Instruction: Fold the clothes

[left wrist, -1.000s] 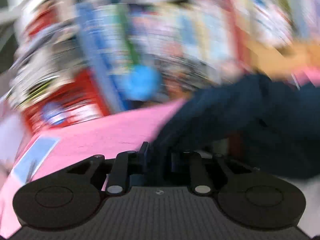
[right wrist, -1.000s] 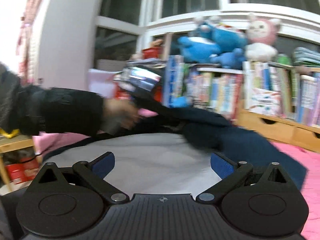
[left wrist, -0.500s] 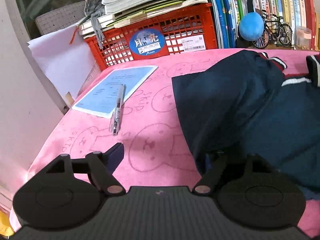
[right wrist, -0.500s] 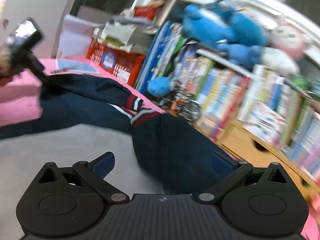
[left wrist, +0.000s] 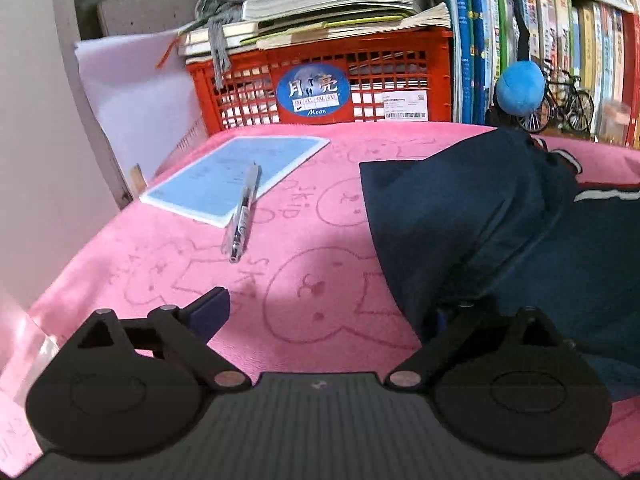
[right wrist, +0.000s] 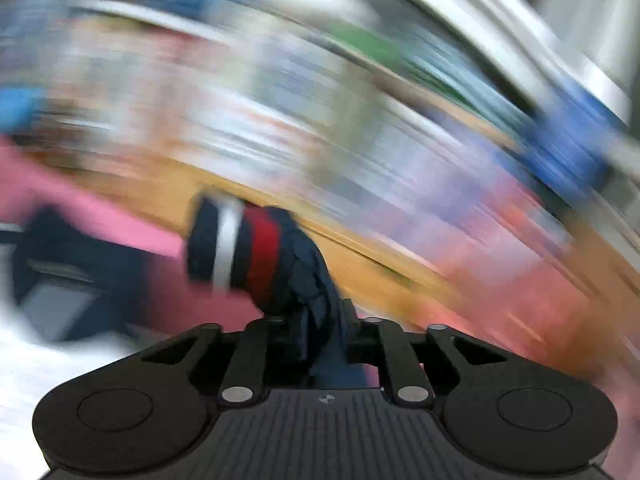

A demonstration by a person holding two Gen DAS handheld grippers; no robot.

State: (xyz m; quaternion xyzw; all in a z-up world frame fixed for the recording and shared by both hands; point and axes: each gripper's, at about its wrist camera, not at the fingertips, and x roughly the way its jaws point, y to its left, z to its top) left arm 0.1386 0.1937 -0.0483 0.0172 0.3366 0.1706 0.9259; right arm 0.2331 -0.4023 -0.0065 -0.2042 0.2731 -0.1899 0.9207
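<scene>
A navy garment (left wrist: 500, 232) with red and white striped cuffs lies on the pink bear-print cloth (left wrist: 280, 240). My left gripper (left wrist: 324, 312) is open and low over the cloth, its right finger tucked under the garment's folded left edge. In the right wrist view my right gripper (right wrist: 316, 328) is shut on the garment's sleeve (right wrist: 304, 280), and the striped cuff (right wrist: 236, 248) sticks up above the jaws. That view is heavily motion-blurred.
A blue notebook (left wrist: 236, 176) with a pen (left wrist: 244, 216) on it lies at the cloth's back left. A red crate (left wrist: 320, 84) stacked with books stands behind. Bookshelves, a blue ball (left wrist: 520, 88) and a model bicycle (left wrist: 568, 100) line the back.
My left gripper let go of the garment, opened and settled by its left edge. My right gripper went from open to shut on the sleeve and is swinging fast.
</scene>
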